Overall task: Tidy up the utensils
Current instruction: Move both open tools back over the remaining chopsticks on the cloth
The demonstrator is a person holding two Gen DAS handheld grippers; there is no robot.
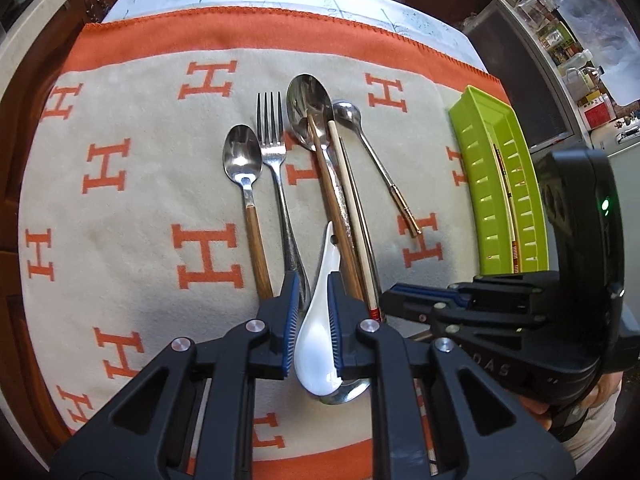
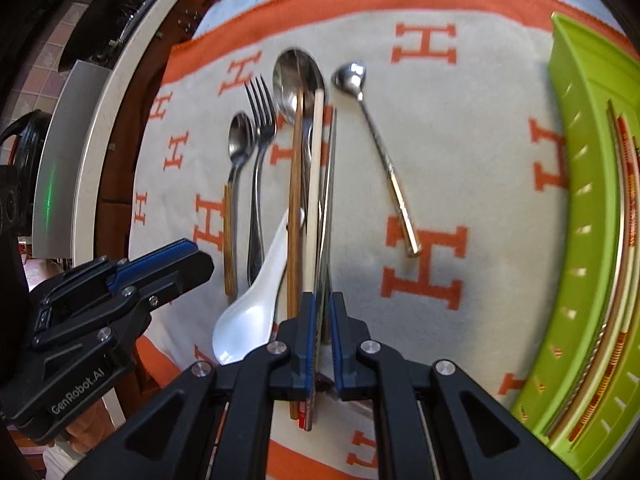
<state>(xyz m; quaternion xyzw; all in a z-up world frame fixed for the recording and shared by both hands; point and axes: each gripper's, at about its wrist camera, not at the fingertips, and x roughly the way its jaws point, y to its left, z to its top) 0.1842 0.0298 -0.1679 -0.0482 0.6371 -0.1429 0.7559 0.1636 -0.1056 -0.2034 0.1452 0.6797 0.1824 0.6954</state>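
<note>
Pinching the white ceramic soup spoon (image 1: 316, 344) on the cream-and-orange H-patterned cloth (image 1: 132, 208), the left gripper (image 1: 313, 280) grips its handle. The right gripper (image 2: 323, 300) seems nearly closed around 1 grey metal chopstick (image 2: 329, 216); the slotted lime-green plastic tray (image 2: 580, 216) lies at right.

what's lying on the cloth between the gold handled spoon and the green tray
Nothing: between the gold-handled spoon and the green tray only bare patterned cloth shows, clearest in the right wrist view.

light: bright daylight | shadows: soft | blur: right view slight | edges: fisheye-warped
</note>
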